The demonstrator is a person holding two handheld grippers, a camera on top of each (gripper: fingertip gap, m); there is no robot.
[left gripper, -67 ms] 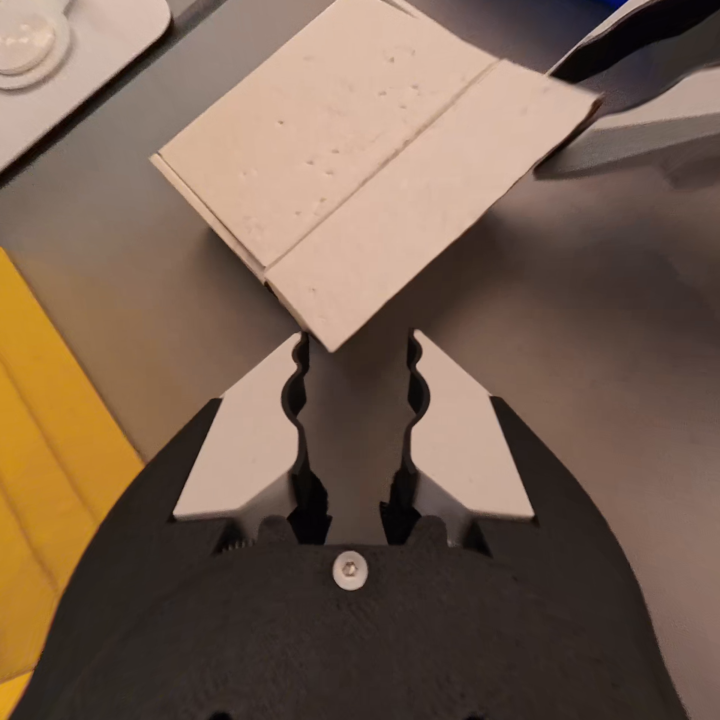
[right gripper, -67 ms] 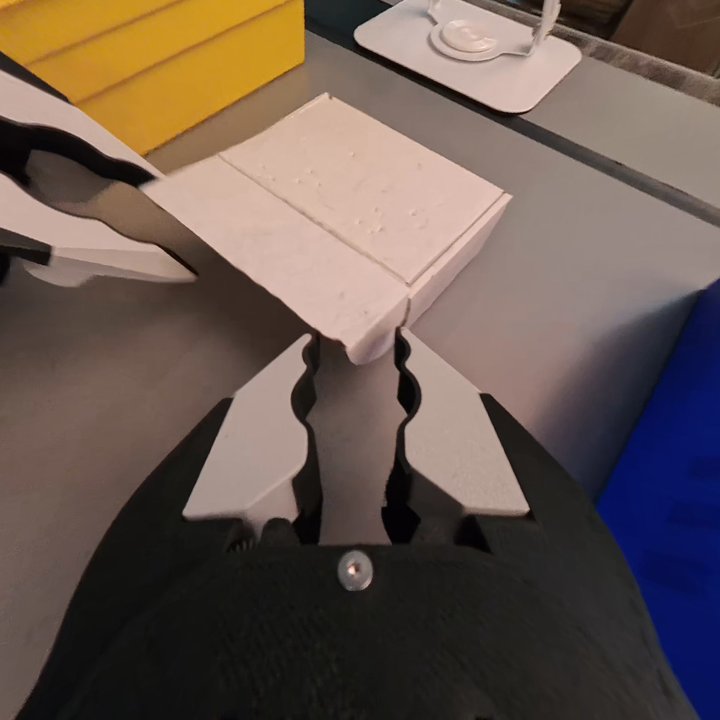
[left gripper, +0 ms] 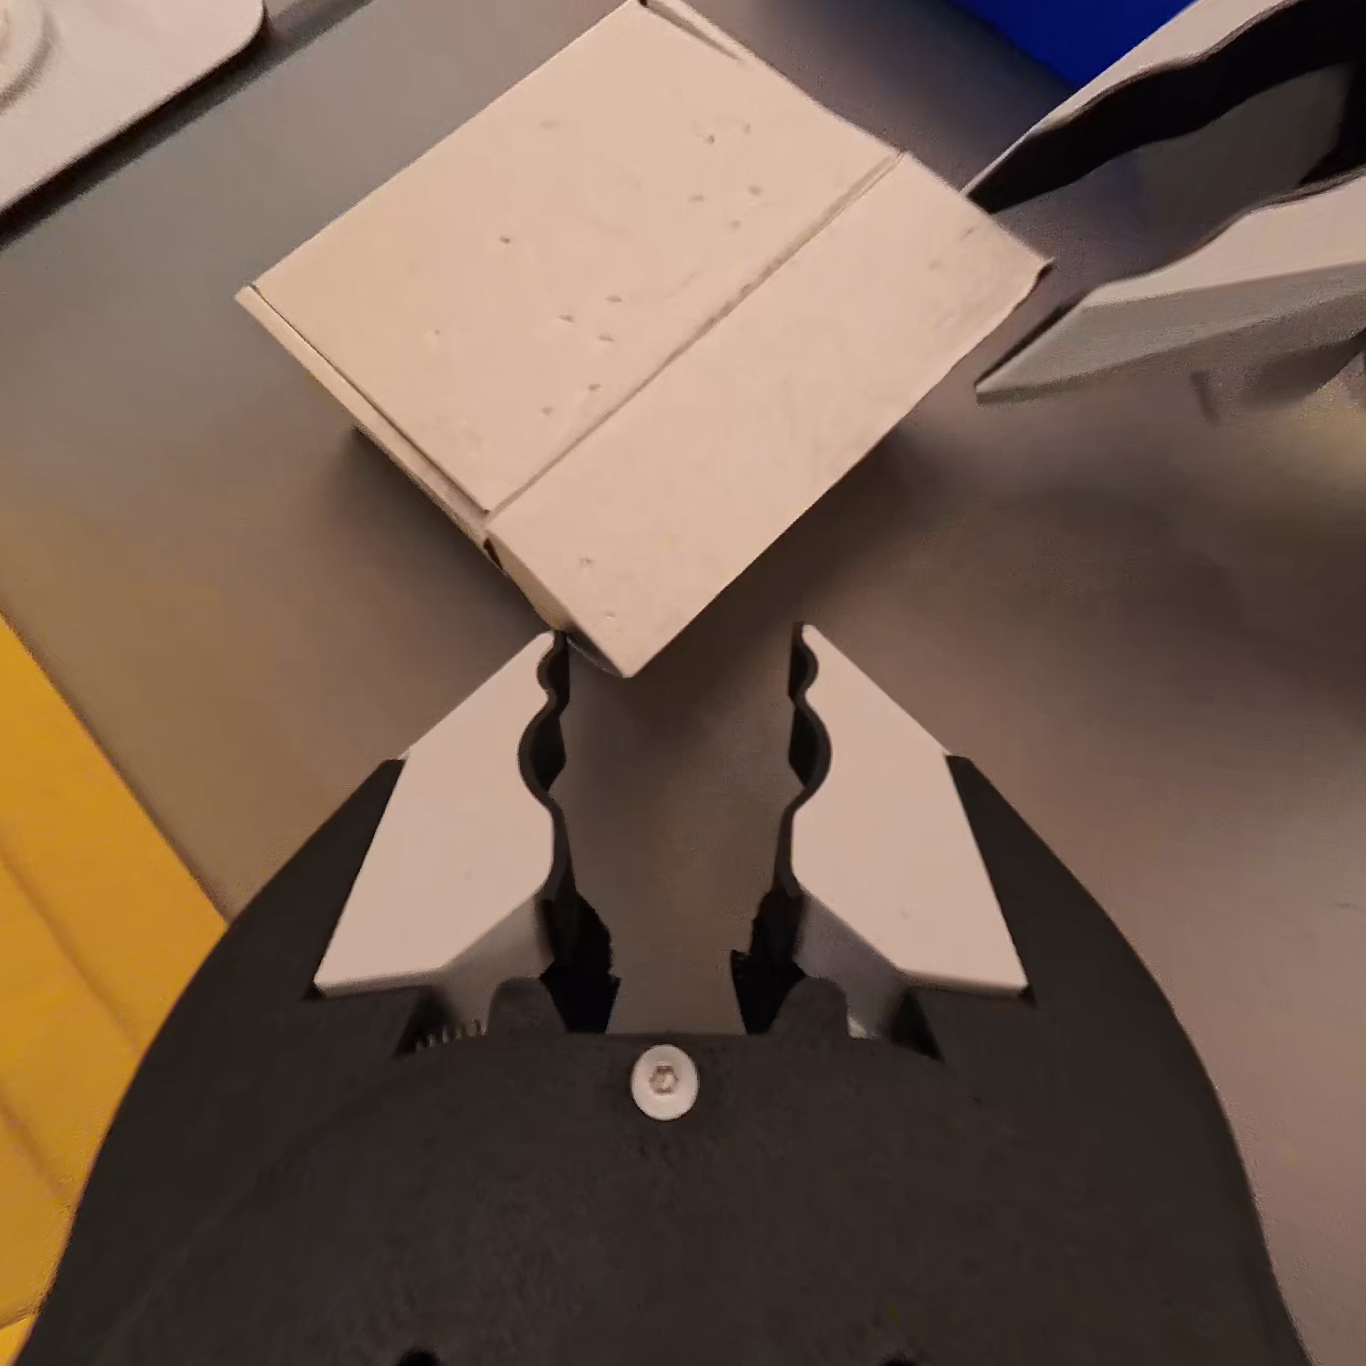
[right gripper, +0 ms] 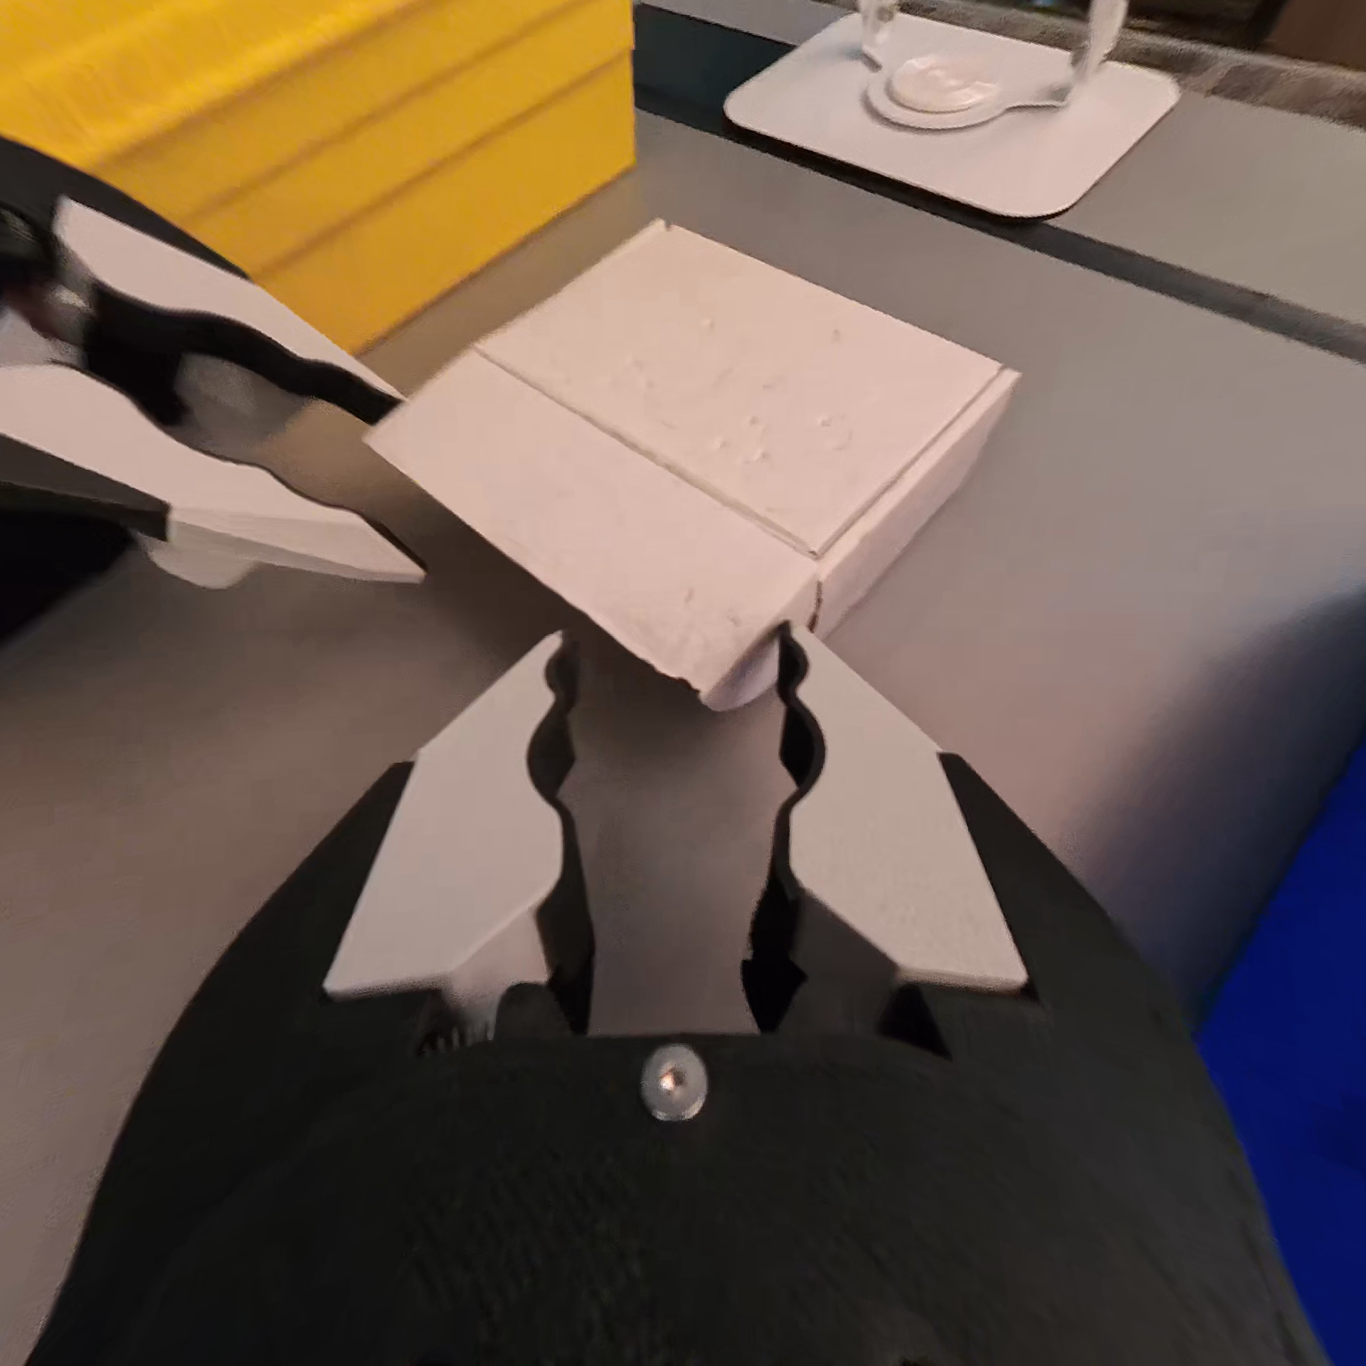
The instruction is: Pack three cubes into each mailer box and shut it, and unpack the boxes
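Note:
A white mailer box [left gripper: 562, 296] stands on the grey table with its lid down. The lid's front flap [left gripper: 739, 458] sticks out flat over the table, not tucked in. My left gripper [left gripper: 676, 643] is open, and one corner of the flap lies between its fingertips with a gap on the right. In the right wrist view the same box [right gripper: 739, 414] shows, and my right gripper [right gripper: 673, 643] is open around the flap's other corner [right gripper: 709, 665]. Each gripper shows in the other's view: the right [left gripper: 1183, 222] and the left [right gripper: 222, 458]. No cubes are visible.
A yellow bin [right gripper: 355, 126] stands behind the box on the left side and also shows in the left wrist view [left gripper: 66, 924]. A blue bin [right gripper: 1301, 998] is on the right. A white pad with a clear stand [right gripper: 953, 111] lies at the back of the table.
Both grippers' jaws have opened a little wider around the flap's corners. The box sits slightly farther from both grippers.

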